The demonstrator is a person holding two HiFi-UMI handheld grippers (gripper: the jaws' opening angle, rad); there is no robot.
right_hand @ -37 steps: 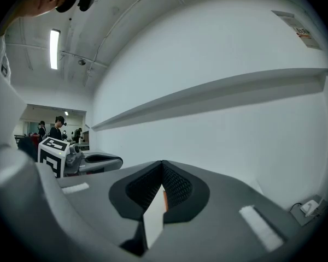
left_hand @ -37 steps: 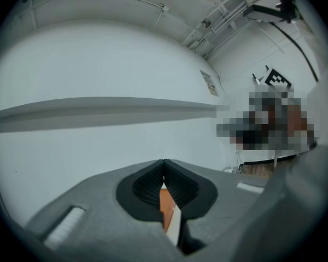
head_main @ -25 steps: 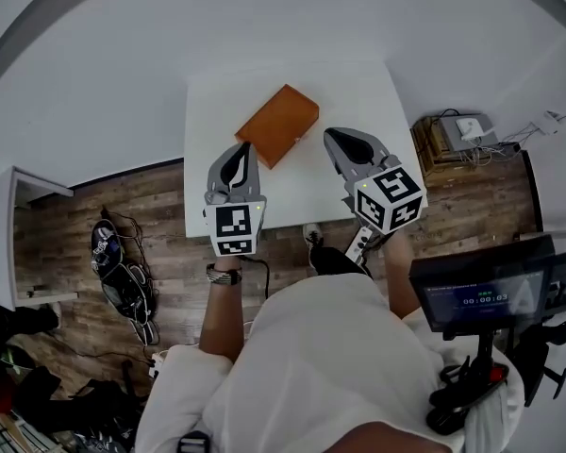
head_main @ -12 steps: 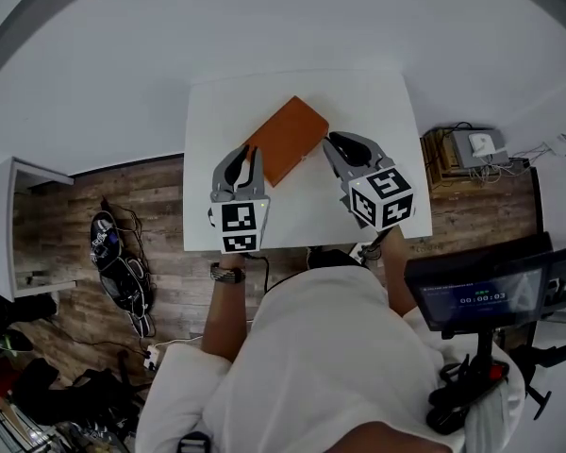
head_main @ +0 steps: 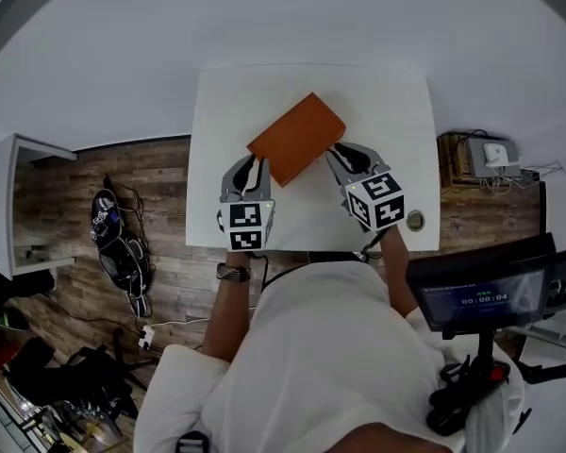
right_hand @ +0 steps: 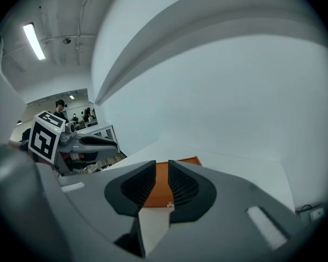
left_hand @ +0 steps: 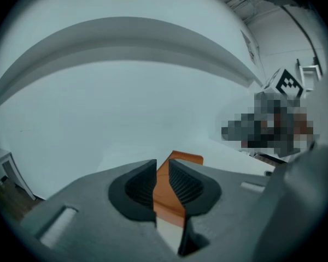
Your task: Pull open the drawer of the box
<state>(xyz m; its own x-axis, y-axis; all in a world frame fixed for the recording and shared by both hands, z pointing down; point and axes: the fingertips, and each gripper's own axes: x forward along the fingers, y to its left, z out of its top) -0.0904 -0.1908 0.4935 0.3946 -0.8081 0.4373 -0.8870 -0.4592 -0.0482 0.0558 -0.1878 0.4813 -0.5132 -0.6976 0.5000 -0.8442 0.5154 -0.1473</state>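
Orange box (head_main: 297,139) is lying askew in the middle of the white desk (head_main: 387,111), a gripper at each near side
The left gripper (head_main: 249,166) is hovering just beside its near-left corner, jaws a narrow gap apart, gripping nothing; the right gripper (head_main: 342,153) is sitting by the near-right edge, jaws having just been opening, empty, box showing beyond

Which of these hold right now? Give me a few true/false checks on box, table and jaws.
1. The box lies on the table. True.
2. The box is blue. False: it is orange.
3. The right gripper clamps the box. False: its jaws have just been opening and stand apart, with the box ahead of them, ungripped.
4. In the head view, the left gripper is left of the box and the right gripper is right of it. True.
5. The left jaws are pressed together. False: a gap shows.
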